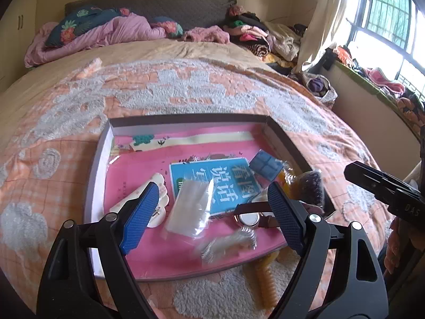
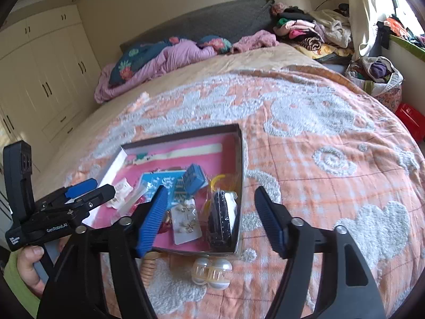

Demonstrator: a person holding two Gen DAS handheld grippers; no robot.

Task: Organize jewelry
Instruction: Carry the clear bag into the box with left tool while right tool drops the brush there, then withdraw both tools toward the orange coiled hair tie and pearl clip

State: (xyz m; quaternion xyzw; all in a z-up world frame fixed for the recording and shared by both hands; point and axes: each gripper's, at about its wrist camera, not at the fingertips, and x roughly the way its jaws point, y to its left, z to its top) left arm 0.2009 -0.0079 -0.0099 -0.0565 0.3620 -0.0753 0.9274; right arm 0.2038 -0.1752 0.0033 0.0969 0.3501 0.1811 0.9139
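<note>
A shallow box [image 1: 186, 122] with a pink lining lies on the bed; it also shows in the right wrist view [image 2: 240, 159]. In it lie a watch [image 1: 248, 218], a clear bag [image 1: 192, 207], a blurred bag of silver pieces [image 1: 225, 244], a white cloud-shaped clip [image 1: 156, 202], a blue case [image 1: 265, 165] and an earring card [image 2: 186, 219]. My left gripper [image 1: 213, 214] is open just above the box, empty. My right gripper [image 2: 212, 216] is open over the box's right front corner, empty. A pearl hair clip [image 2: 212, 272] and a beige coil tie [image 2: 148, 267] lie outside the box.
An orange and white blanket [image 2: 318, 146] covers the bed. A blue booklet [image 1: 212, 180] and a dark glittery pouch [image 2: 219, 218] lie in the box. Pillows and a pink quilt [image 1: 106, 32] sit at the headboard, clothes piles [image 1: 252, 32] at the right. Wardrobes [image 2: 39, 79] stand left.
</note>
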